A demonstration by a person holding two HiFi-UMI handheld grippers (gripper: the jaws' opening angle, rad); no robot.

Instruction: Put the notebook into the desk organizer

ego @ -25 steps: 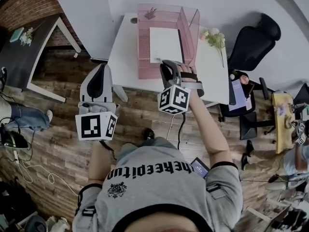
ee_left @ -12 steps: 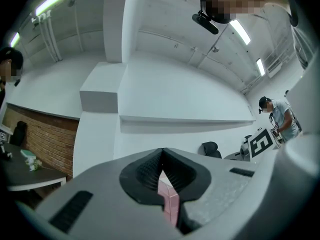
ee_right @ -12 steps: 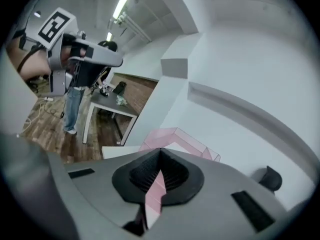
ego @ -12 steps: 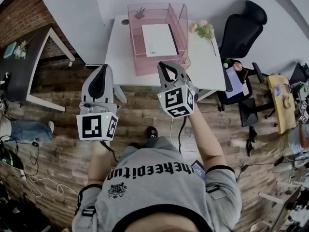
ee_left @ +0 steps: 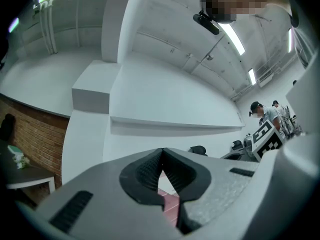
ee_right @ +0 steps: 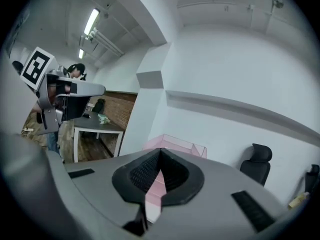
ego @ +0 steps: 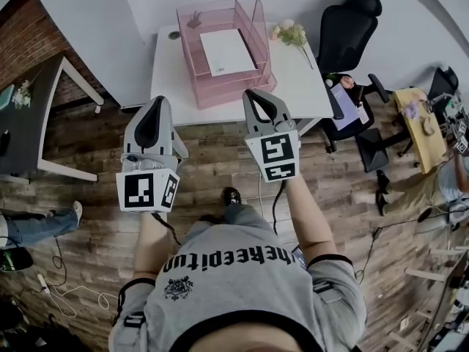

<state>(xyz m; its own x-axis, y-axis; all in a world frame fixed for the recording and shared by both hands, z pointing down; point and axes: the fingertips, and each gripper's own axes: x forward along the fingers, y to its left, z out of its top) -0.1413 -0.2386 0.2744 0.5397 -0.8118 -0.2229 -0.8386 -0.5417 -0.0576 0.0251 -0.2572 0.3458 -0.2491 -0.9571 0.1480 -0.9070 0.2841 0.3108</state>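
Note:
A white notebook (ego: 228,51) lies flat inside the pink desk organizer (ego: 192,64) on the white desk (ego: 302,85) in the head view. Both grippers are held back from the desk over the wooden floor, pointing toward it. My left gripper (ego: 156,103) is shut with nothing in it; its jaw tips meet in the left gripper view (ee_left: 161,151). My right gripper (ego: 253,94) is also shut and empty, its tips together in the right gripper view (ee_right: 160,150), where the pink organizer (ee_right: 172,144) shows beyond the jaws.
White flowers (ego: 291,33) lie on the desk's right side. A black office chair (ego: 349,22) stands to the desk's right, with another chair (ego: 350,107) nearer. A dark table (ego: 33,116) stands at the left by a brick wall. Cables (ego: 66,293) lie on the floor.
My right gripper has let go of the notebook in the organizer, drawn back from the desk and shut. The person has stepped back, so the desk appears farther away. The left gripper has stayed about where it was.

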